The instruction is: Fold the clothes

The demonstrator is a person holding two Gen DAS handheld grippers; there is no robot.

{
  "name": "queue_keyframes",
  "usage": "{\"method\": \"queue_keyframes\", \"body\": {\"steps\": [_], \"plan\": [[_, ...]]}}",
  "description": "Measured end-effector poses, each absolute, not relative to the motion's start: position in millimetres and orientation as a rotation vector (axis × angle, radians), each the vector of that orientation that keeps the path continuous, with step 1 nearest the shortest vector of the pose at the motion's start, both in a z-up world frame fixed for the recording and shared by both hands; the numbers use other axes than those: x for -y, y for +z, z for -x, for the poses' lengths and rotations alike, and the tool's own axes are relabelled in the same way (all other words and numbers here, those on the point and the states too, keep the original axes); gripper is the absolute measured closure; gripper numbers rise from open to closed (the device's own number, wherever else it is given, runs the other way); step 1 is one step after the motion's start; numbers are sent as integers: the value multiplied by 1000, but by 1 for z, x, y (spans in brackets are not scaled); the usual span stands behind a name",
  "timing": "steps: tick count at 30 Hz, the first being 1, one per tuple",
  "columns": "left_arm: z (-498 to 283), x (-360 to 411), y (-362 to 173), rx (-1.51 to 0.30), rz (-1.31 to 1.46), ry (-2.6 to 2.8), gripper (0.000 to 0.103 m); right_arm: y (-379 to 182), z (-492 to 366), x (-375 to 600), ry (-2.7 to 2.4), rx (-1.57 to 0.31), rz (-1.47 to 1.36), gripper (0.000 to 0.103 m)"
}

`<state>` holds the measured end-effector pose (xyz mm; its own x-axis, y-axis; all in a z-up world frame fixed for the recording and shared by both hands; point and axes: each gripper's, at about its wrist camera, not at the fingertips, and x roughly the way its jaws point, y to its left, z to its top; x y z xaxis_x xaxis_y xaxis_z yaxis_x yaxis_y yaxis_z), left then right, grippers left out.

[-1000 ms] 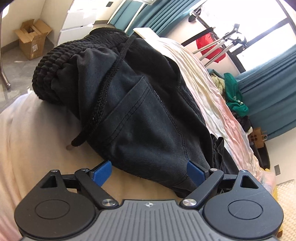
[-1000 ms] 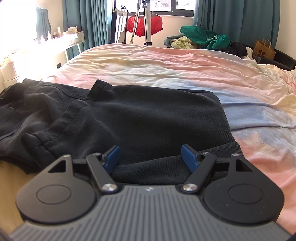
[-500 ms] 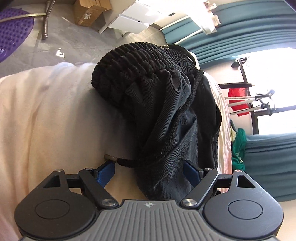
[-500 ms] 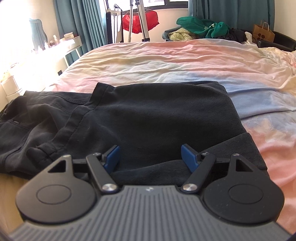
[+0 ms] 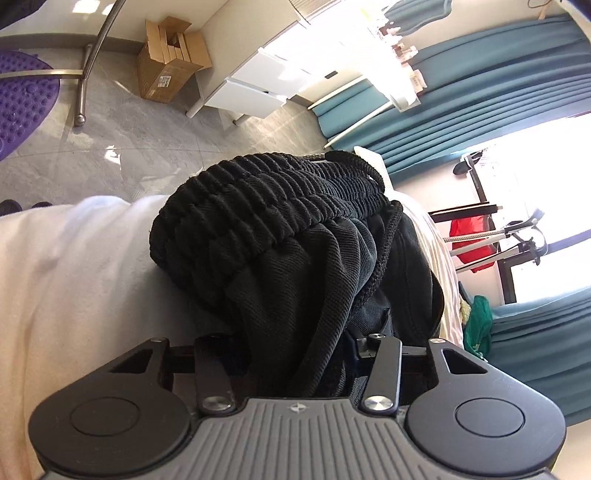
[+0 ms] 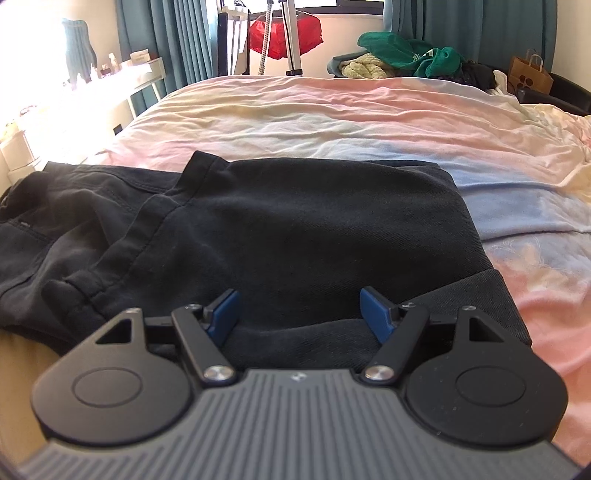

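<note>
Black shorts point(image 6: 295, 229) lie spread on the bed, folded over, with the hem nearest me. My right gripper point(image 6: 298, 312) is open and hovers just over the near hem, holding nothing. In the left wrist view the ribbed waistband point(image 5: 266, 210) and drawstring point(image 5: 373, 284) bulge up in front. My left gripper point(image 5: 295, 354) has closed on the shorts fabric below the waistband; cloth fills the gap and hides the pads.
The pastel sheet point(image 6: 332, 110) covers the bed to the far edge. A clothes pile point(image 6: 406, 55) and a red garment on a rack point(image 6: 284, 33) stand beyond it. A cardboard box point(image 5: 170, 62), white drawers point(image 5: 258, 88) and a chair leg point(image 5: 83, 88) stand on the floor beside the bed.
My left gripper turned toward the waistband, moved in and closed on the shorts fabric. My right gripper stayed open and crept slightly forward over the hem.
</note>
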<state>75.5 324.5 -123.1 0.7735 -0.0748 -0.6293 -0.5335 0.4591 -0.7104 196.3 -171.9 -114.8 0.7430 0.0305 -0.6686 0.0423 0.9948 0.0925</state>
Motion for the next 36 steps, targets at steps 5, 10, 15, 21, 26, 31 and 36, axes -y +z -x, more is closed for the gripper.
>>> {"method": "queue_keyframes", "body": {"steps": [5,10,15,21,26,31,36], "plan": [[-83,-295,-86,-573,866,309,76,-114,-198,175,-5,-739,-116,29],[-89,-238,-19,-409,701,252,82,-112,-198,184,4,-741,-170,30],[-104,-127,69,-281,438,167,82,-102,-192,219,36,-720,-399,30],[-110,42,118,-160,202,31,83,-83,-178,277,-23,-646,-587,29],[-126,173,101,-165,163,-66,84,-77,-158,341,-109,-568,-739,28],[-140,287,35,-273,75,-173,84,-93,-136,417,-180,-470,-1042,27],[-138,360,-51,-402,-233,-291,82,-105,-132,446,-220,-425,-1092,27]]}}
